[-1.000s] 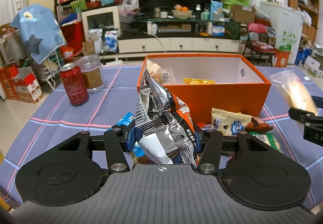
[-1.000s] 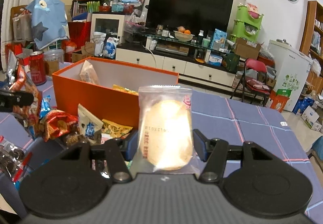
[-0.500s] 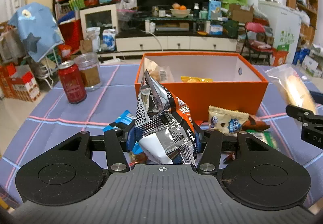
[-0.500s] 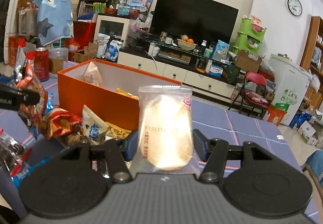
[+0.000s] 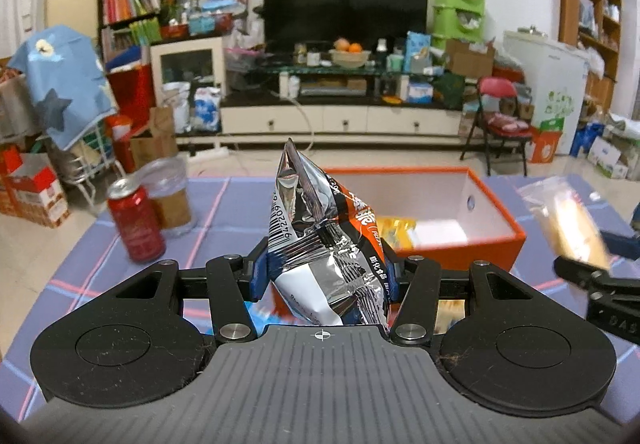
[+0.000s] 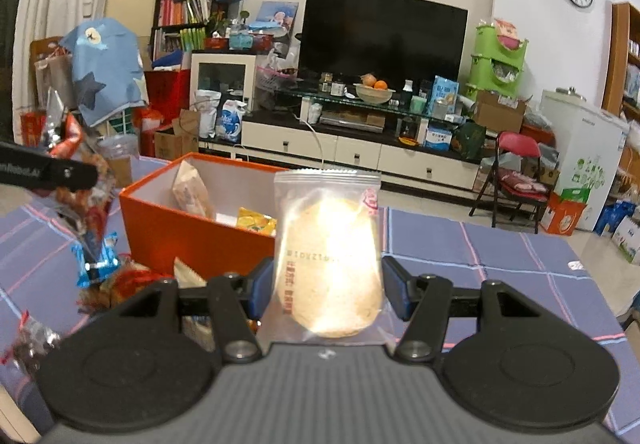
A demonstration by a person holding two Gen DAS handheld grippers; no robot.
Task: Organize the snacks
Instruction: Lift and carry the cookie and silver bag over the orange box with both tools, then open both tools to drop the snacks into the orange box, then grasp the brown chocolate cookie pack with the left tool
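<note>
Two snacks are in the air and only a couple sit in the orange box (image 6: 188,234), so the sorting looks to be in its early-to-middle stretch. The purple checked tablecloth (image 6: 500,256) carries everything. In the right wrist view the box stands at about ten o'clock from the gripper, and inside it a pale packet (image 6: 191,192) leans against the far left wall with a yellow packet (image 6: 256,220) lying flat near the middle; most of the white floor is bare.

A loose heap of snacks (image 6: 120,280) remains on the cloth in front of the box's near wall, at about nine o'clock, and it is judged to be the bulk of what is left.

The left gripper (image 5: 323,276) is clamped on a crinkled silver and orange bag (image 5: 320,244), held upright above the box's near edge at twelve o'clock. The right gripper (image 6: 327,290) pinches a clear packet with a round cracker (image 6: 327,264), off the table and right of the box.

A red can (image 5: 136,224) and a clear cup (image 5: 170,195) stand at ten o'clock in the left view, apart from the snacks.
</note>
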